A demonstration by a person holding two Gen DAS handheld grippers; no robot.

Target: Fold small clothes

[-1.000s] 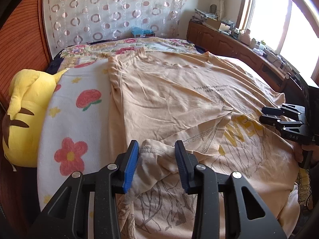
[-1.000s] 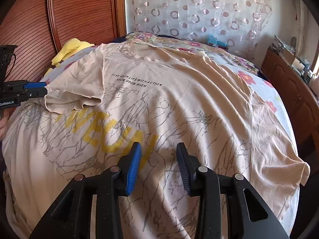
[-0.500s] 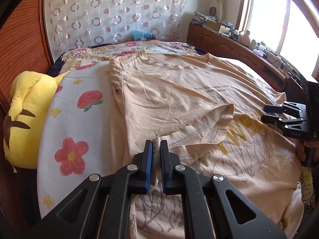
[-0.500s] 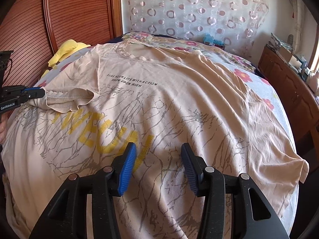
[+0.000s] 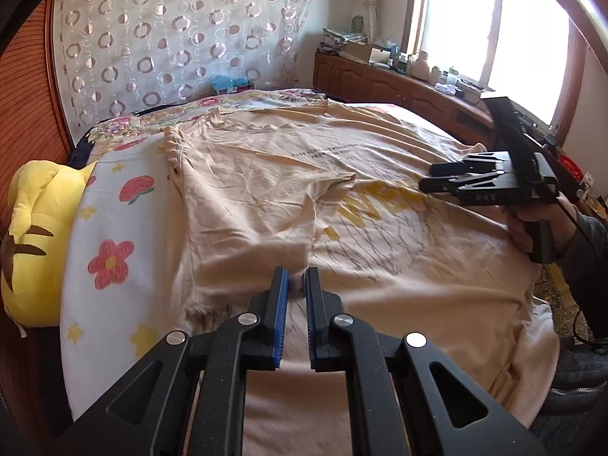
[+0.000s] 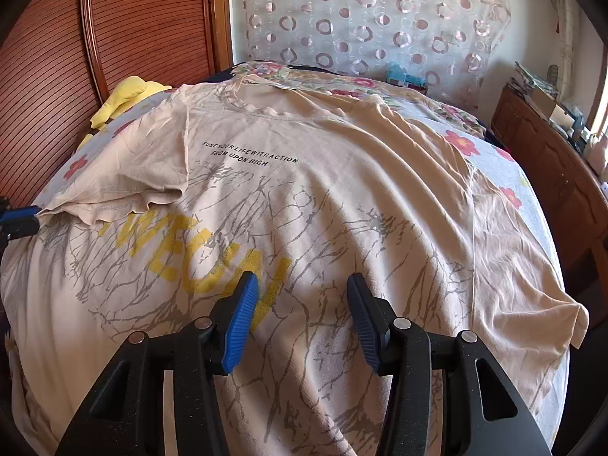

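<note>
A beige T-shirt with yellow letters and a grey branch print lies spread face up on the bed; it also shows in the left wrist view. Its left sleeve is folded inward over the chest. My left gripper is shut on the sleeve's edge and holds it a little above the shirt; its blue tips show at the left edge of the right wrist view. My right gripper is open and empty, hovering over the shirt's lower front; it shows from the side in the left wrist view.
A yellow plush toy lies at the bed's left by the wooden headboard. The flowered sheet shows beside the shirt. A wooden cabinet with clutter runs along the right under the window. A patterned curtain hangs behind.
My left gripper closed on the sleeve edge and carried it inward over the shirt. My right gripper stayed open and shifted slightly over the lower front.
</note>
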